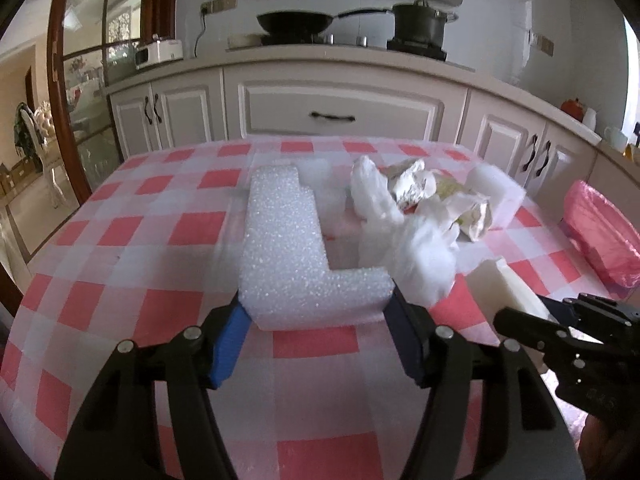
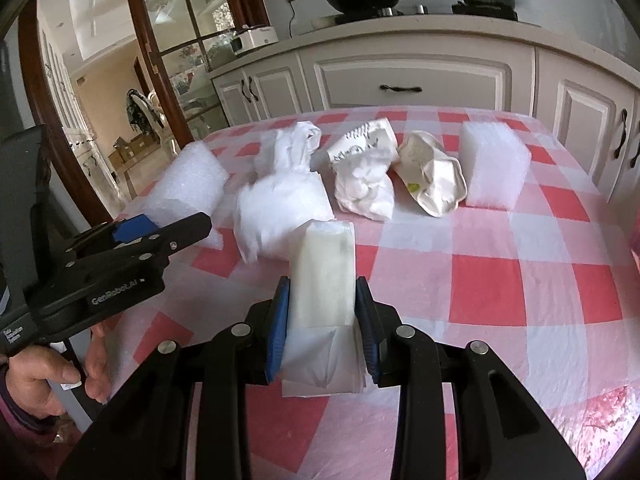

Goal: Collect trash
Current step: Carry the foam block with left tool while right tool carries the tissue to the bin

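An L-shaped white foam piece (image 1: 288,248) is in my left gripper (image 1: 316,302); the blue pads press on both ends of its short leg, just above the checked tablecloth. From the right wrist view, this left gripper (image 2: 168,228) is at the left with the foam (image 2: 188,184) ahead of it. My right gripper (image 2: 322,284) is shut on a flat white plastic packet (image 2: 324,264) that stands upright between its pads. In the left wrist view, the right gripper (image 1: 520,316) and its packet (image 1: 508,288) are at the lower right.
On the red-and-white checked table (image 2: 520,272) lie a white plastic bag (image 2: 284,196), a crumpled paper cup (image 2: 364,172), a crushed wrapper (image 2: 432,180) and a foam block (image 2: 496,164). A pink bag (image 1: 604,232) sits at the right edge. A hand (image 2: 40,376) grips the left handle.
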Motion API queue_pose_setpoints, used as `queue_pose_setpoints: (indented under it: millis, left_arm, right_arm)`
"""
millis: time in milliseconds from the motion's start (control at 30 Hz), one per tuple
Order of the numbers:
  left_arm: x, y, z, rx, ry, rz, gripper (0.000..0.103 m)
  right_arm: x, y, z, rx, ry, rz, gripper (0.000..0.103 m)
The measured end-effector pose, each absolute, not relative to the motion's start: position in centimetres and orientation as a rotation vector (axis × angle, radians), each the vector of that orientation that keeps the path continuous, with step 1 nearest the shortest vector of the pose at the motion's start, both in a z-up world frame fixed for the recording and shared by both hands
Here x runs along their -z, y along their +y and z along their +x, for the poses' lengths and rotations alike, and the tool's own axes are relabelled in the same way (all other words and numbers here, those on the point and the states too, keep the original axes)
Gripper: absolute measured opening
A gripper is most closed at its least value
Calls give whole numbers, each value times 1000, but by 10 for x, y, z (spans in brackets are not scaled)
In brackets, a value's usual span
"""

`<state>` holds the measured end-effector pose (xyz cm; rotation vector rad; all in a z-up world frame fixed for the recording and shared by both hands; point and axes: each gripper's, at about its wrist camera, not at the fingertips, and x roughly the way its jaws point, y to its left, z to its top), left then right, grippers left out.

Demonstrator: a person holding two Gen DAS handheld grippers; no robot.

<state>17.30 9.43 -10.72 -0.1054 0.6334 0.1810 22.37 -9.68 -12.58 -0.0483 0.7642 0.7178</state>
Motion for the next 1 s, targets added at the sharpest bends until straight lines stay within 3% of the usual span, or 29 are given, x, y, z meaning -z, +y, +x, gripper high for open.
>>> queue_pose_setpoints:
  millis: [1000]
  left_arm:
    - [52, 8, 125, 38, 428, 24, 62]
  right_arm:
    - [65, -180, 188, -613, 590, 61, 32]
